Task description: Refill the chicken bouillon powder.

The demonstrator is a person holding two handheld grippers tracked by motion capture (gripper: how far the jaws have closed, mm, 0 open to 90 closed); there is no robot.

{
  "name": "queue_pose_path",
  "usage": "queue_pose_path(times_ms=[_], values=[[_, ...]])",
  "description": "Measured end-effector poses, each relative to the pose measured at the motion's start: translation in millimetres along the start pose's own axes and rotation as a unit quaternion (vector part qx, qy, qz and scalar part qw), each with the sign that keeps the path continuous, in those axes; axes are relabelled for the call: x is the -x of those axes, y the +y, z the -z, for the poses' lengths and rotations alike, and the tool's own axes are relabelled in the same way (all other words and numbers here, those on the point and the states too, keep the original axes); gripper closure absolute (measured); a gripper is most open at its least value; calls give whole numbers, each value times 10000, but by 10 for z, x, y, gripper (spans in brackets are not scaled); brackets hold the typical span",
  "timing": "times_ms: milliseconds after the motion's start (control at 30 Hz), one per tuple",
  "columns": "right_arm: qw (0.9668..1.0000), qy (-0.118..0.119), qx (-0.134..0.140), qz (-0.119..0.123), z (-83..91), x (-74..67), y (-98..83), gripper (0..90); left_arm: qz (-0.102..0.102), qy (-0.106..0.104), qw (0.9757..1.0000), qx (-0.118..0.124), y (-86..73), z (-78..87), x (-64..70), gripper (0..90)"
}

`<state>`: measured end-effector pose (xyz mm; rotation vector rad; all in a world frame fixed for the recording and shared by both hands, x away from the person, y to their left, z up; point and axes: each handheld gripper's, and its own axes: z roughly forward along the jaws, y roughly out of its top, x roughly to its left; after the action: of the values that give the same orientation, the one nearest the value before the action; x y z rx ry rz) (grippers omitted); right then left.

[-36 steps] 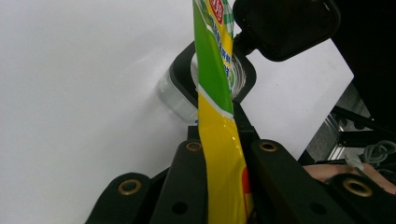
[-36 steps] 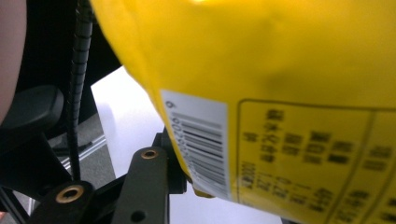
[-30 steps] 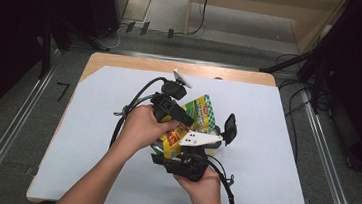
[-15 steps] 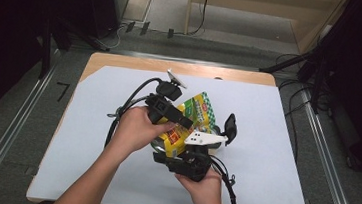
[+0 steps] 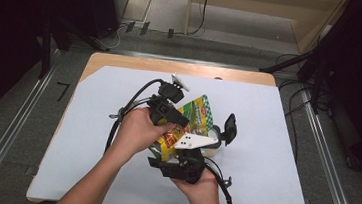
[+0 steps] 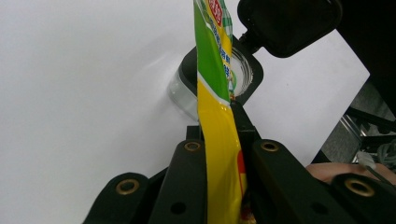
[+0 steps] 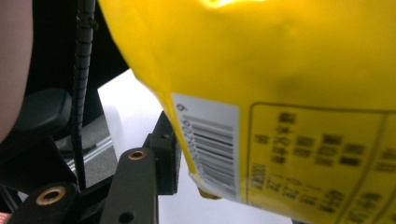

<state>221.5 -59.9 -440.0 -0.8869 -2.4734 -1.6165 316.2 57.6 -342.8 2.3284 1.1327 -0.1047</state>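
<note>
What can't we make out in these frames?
- Right gripper: whether its jaws press the packet; high view, its grey plate covers them; right gripper view, the packet covers one jaw.
- Packet print: blurred in right gripper view, too small in high view.
- Clear container: contents hidden by packet, left gripper view.

A white sheet covers most of the wooden tabletop, whose bare edge shows along the far side. Grey floor lies left and right of the table, with metal rails running near to far on both sides. Beyond the far edge, cables trail across the floor, beside a light wooden panel.
</note>
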Motion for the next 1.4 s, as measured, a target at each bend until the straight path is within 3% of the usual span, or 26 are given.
queue_pose_path(times_ms=[200, 400, 467, 733, 933, 1133, 1300, 1400], values=[[9998, -177, -110, 70, -2, -8, 11, 639, 9, -2, 10000, 12, 6, 0, -2, 894], [9989, -318, -212, 261, -22, -31, 20, 583, 69, 12, 10000, 35, 12, -4, -16, 896], [9989, -343, -194, 251, -23, -33, 21, 626, 92, -32, 9999, 36, 11, -2, -22, 897], [10000, -60, -39, -35, 16, 22, 11, 680, 104, -150, 9997, 152, 17, 2, -10, 867], [9991, 164, 167, -340, 58, 68, 19, 682, 149, -335, 9990, 263, 15, 45, -22, 727], [9979, 239, 304, -512, 92, 101, 16, 685, 106, -233, 9993, 278, 7, 104, 5, 706], [9985, 209, 250, -442, 61, 59, 17, 673, -96, 82, 9998, 177, 14, 75, 64, 815], [9987, 226, 239, -400, 54, 55, 16, 666, -85, 130, 9997, 169, 22, 70, 72, 863]])
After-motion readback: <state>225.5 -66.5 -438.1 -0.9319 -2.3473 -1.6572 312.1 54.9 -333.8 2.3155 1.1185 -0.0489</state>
